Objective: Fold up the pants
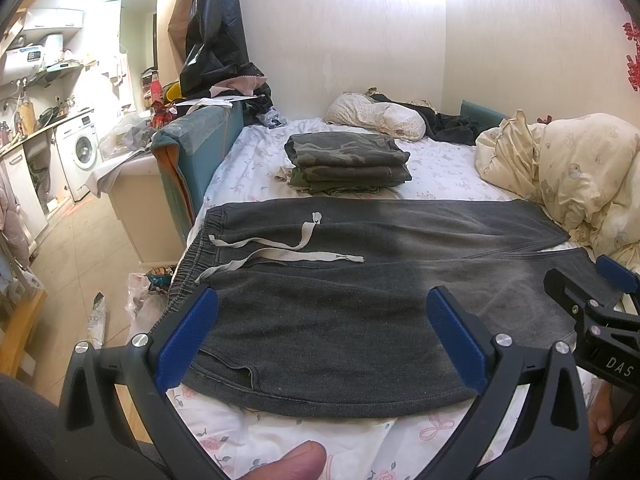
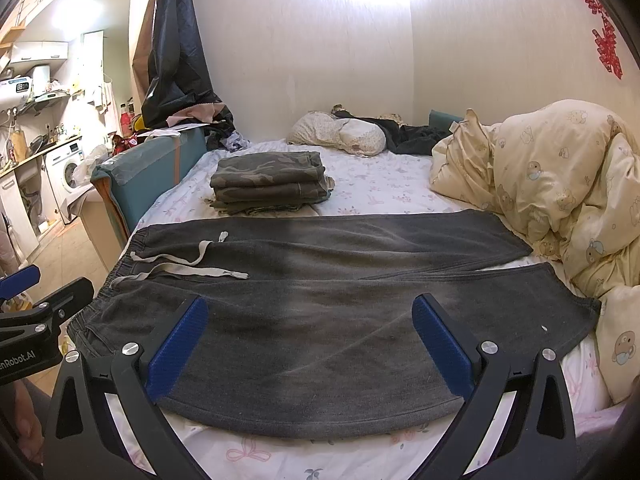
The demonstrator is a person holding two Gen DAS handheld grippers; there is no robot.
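Dark grey sweatpants lie flat across the bed, waistband with a pale drawstring at the left, both legs running right. They also show in the right wrist view. My left gripper is open and empty, hovering over the near edge by the waist and hip. My right gripper is open and empty, over the near leg. Its fingers show at the right edge of the left wrist view.
A stack of folded camouflage clothes sits behind the pants on the floral sheet. A cream duvet is bunched at the right, pillows and dark clothes at the head. The bed's left edge drops to the floor.
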